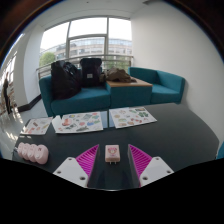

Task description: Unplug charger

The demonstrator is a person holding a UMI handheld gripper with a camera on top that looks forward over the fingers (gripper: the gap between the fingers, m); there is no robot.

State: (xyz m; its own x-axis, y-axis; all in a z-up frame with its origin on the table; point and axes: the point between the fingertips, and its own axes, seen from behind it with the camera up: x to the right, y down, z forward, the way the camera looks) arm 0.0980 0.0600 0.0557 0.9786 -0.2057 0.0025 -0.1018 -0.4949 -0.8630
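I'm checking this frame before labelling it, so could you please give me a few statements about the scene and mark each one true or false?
1. A small white charger with a pink mark stands between the gripper jaws. True.
2. The sofa beyond the table is red. False: it is teal.
3. Black bags sit on the sofa. True.
4. The dark table carries no papers. False: several printed sheets lie on it.
5. Windows stand behind the sofa. True.
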